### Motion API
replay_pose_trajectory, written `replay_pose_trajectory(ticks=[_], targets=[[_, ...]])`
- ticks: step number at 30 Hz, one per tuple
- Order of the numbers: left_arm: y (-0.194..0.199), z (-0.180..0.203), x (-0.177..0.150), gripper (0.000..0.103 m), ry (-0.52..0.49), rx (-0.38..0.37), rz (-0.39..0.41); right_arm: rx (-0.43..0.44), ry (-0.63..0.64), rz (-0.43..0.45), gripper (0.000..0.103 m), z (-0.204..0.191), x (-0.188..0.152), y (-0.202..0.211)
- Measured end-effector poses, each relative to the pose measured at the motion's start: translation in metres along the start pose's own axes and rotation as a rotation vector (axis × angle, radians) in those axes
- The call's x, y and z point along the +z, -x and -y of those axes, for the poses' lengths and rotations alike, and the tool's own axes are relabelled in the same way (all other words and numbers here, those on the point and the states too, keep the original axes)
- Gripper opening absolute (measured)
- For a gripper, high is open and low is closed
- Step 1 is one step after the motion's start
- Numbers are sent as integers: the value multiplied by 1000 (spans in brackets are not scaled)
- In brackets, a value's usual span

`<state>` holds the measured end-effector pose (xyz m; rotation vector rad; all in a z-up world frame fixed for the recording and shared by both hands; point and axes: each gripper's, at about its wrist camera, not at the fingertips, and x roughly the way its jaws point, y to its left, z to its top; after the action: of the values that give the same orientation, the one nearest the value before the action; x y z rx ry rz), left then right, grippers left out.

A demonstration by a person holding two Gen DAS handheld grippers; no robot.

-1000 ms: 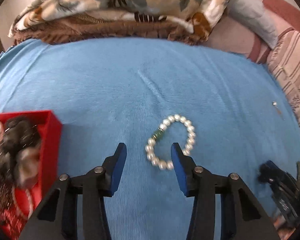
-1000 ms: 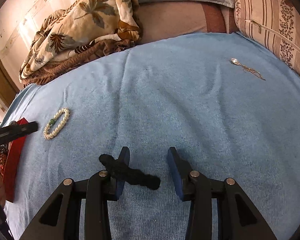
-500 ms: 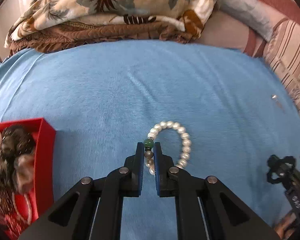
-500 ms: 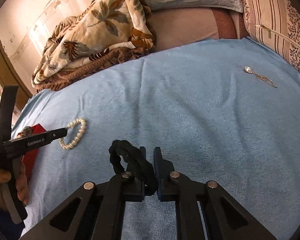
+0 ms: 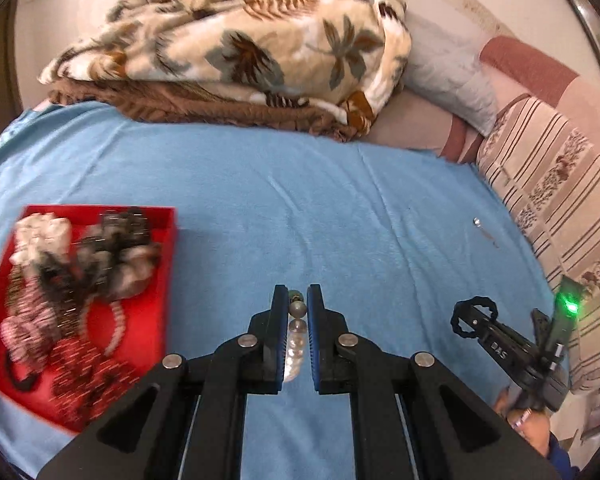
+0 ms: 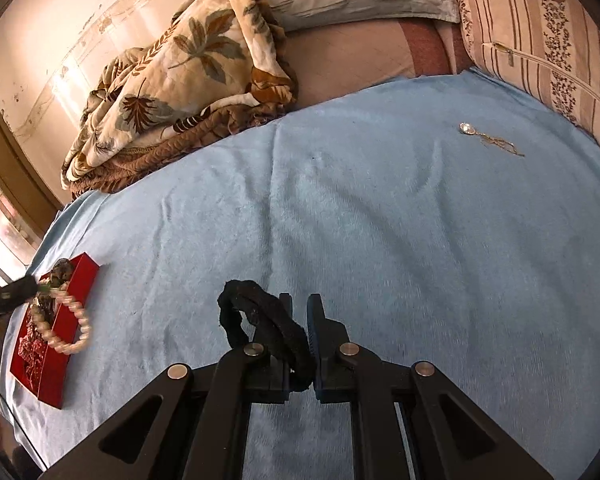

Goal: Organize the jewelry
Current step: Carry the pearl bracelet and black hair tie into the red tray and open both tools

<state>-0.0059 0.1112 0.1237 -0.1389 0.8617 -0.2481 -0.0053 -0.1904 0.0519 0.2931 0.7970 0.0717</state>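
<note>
Two black two-finger grippers clamping: left gripper (image 5: 297,304) pinching white pearl bracelet (image 6: 70,326), dangling lengthwise above red open box (image 6: 66,312) at nine o'clock; right gripper (image 6: 300,308) gripping black fabric hair tie (image 6: 260,320); gold pendant chain (image 6: 488,140) lying at one o'clock.

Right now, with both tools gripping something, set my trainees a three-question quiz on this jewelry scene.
1. True or false: the left tool is shut on the pearl bracelet.
2. The right tool holds: A) gold pendant, B) black hair tie, C) nothing.
3. Fill in: the gold pendant necklace lies on the blue ____.

Key: 1 true; 2 B; 3 blanket.
</note>
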Motion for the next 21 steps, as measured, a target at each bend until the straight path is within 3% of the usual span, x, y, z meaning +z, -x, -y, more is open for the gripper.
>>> replay_pose_trajectory(ticks=[4, 9, 15, 21], targets=[[34, -29, -5, 9, 37, 26, 25, 1, 15, -14, 8, -11, -17, 11], [74, -76, -17, 9, 91, 116, 71, 19, 53, -62, 8, -33, -45, 23], [98, -132, -29, 9, 177, 190, 79, 51, 154, -92, 8, -75, -66, 32], [110, -175, -37, 9, 243, 219, 96, 105, 268, -96, 8, -126, -72, 38]])
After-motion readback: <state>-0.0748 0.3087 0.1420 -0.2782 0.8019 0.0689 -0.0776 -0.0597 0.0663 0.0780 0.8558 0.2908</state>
